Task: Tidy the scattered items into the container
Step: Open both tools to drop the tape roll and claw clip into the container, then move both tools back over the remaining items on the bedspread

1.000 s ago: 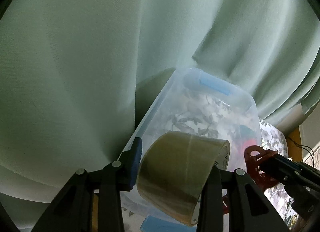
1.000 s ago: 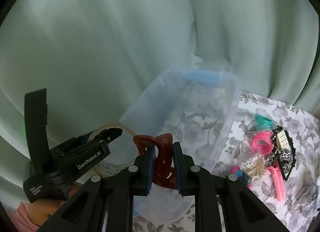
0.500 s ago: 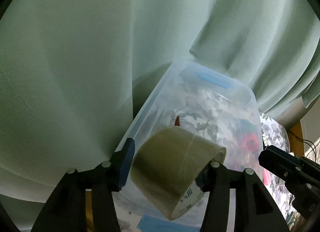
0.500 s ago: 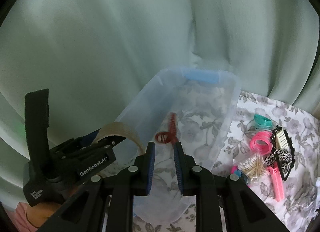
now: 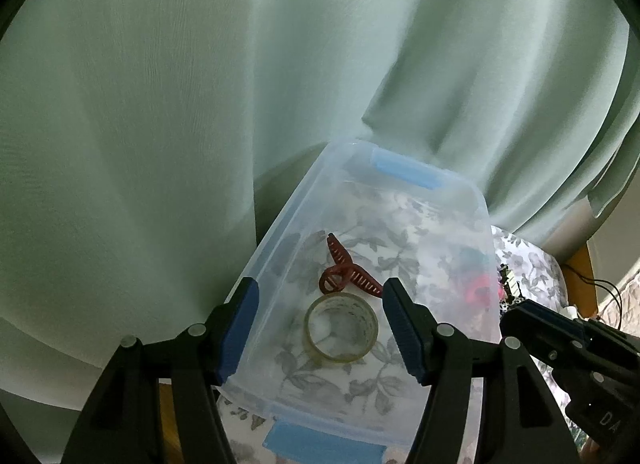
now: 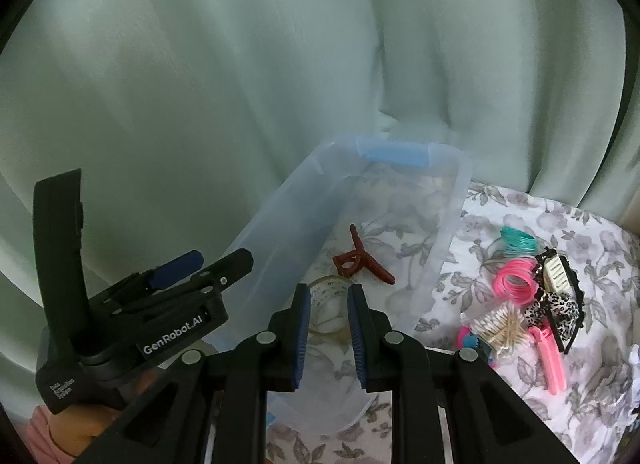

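Note:
A clear plastic bin [image 5: 280,236] with blue handles stands on the flowered cloth. On its floor lie a dark red claw hair clip [image 5: 345,277] and a roll of clear tape [image 5: 370,326], side by side. My left gripper [image 5: 320,288] hovers over the bin's near end; its jaws are opening and nothing is between them. My right gripper [image 6: 329,293] hangs over the bin's near rim [image 6: 280,216], shut to a narrow gap and empty. Past its pads I see the tape [image 6: 326,281] and the clip [image 6: 360,261]. The left gripper [image 6: 200,264] shows at the left.
To the right of the bin lie pink hair ties [image 6: 516,276], teal hair ties [image 6: 518,242], a bag of cotton swabs [image 6: 500,324], a pink clip [image 6: 550,356] and a leopard-print piece [image 6: 556,304]. A pale green curtain [image 6: 280,84] hangs close behind the bin.
The hair clip left my right gripper and dropped into the bin. My left jaws spread and the tape roll fell from them; it now rests on the bin floor by the clip.

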A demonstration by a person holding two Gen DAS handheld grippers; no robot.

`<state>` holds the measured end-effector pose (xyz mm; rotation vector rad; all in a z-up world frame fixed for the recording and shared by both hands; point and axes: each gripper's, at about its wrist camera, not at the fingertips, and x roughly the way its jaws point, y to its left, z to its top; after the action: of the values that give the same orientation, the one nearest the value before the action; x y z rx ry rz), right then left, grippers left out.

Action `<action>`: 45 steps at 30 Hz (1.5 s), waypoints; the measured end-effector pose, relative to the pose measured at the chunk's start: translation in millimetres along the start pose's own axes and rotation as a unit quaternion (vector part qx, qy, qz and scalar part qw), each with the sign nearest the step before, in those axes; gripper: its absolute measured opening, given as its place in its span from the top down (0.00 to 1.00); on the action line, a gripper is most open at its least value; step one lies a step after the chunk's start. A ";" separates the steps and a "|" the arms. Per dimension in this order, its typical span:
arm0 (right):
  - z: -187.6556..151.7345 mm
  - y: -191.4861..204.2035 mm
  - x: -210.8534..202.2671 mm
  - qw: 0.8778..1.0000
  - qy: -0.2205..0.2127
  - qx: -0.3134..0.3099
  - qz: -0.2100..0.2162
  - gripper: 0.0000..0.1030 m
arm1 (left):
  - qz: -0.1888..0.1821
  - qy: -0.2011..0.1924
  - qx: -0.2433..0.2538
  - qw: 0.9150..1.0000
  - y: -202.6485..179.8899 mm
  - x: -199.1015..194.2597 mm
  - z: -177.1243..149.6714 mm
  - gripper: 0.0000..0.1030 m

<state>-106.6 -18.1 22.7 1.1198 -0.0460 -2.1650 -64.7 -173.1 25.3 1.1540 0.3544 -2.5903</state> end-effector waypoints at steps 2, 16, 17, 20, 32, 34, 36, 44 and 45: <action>-1.3 0.3 -2.4 1.000 -0.002 0.001 -0.001 0.78 | -0.003 -0.003 0.001 1.000 -1.3 -3.0 -0.1 0.37; -11.5 -1.6 -31.2 1.000 -0.025 0.010 -0.005 0.78 | -0.046 -0.020 0.014 0.999 -17.3 -23.1 -5.8 0.36; -12.4 -2.5 -33.4 1.000 -0.026 0.011 -0.005 0.78 | -0.052 -0.022 0.012 0.998 -18.9 -24.7 -6.6 0.36; -16.6 -6.2 -42.8 0.999 -0.034 0.015 -0.008 0.78 | -0.090 -0.028 -0.002 0.996 -23.1 -29.0 -8.5 0.37; -36.3 -36.0 -81.6 0.996 -0.064 0.049 -0.026 0.78 | -0.130 -0.035 0.064 0.989 -83.2 -41.0 -21.7 0.36; -41.4 -43.9 -88.9 0.995 -0.068 0.059 -0.033 0.75 | -0.125 -0.042 0.073 0.989 -92.6 -43.9 -23.7 0.36; -46.0 -53.2 -95.3 0.994 -0.071 0.069 -0.041 0.66 | -0.124 -0.051 0.082 0.988 -101.5 -47.2 -25.8 0.35; -75.6 -106.7 -129.7 0.983 -0.092 0.127 -0.099 0.49 | -0.122 -0.044 0.110 0.985 -135.1 -41.4 -35.2 0.33; -79.5 -114.4 -133.4 0.981 -0.094 0.135 -0.106 0.46 | -0.123 -0.042 0.114 0.985 -138.7 -40.8 -37.1 0.33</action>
<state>-60.4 169.0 29.7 1.1040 -0.3283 -2.5083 -62.1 -25.5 46.8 1.1301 0.1954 -2.9493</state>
